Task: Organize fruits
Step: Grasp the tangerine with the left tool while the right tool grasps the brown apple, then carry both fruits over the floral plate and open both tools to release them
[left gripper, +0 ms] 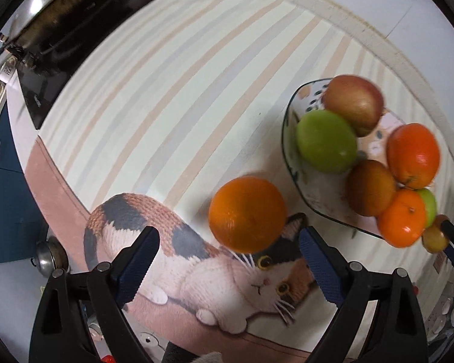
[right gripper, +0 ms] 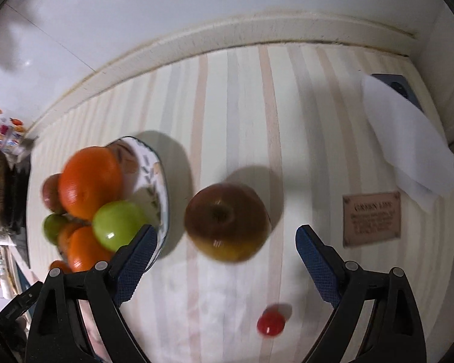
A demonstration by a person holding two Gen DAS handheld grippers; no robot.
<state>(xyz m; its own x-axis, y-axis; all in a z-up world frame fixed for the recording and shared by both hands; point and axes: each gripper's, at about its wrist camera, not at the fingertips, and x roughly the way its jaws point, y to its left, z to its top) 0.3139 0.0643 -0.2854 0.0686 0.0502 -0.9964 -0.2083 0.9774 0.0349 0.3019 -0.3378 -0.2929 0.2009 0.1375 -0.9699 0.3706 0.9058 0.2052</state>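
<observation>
Two hand-held grippers are hanging over a striped tablecloth (left gripper: 196, 69), each one pointing down at one loose fruit. In the left wrist view, the left gripper (left gripper: 228, 239) is standing with its blue pads spread wide, and a loose orange (left gripper: 247, 214) is lying on the cloth between them, a little beyond the fingertips; the pads are not touching it. This orange is resting on the head of a cat picture (left gripper: 196, 260) printed on the cloth. To the right of it, a patterned bowl (left gripper: 289, 139) is holding a heap of fruits: a red apple (left gripper: 352, 103), a green apple (left gripper: 327, 140) and several oranges and tangerines.

In the right wrist view, the right gripper (right gripper: 224, 239) is also standing spread wide. A dark red apple (right gripper: 227, 220) is lying on the cloth between its pads with free space on both sides, stem side up. The same bowl (right gripper: 163, 181) is sitting just to the left of this apple, near the left pad. One small red fruit (right gripper: 270, 324), maybe a cherry tomato, is lying nearer to the camera. A white folded cloth (right gripper: 408, 142) is lying at the far right, and a brown label (right gripper: 371, 218) is showing on the tablecloth below it.
</observation>
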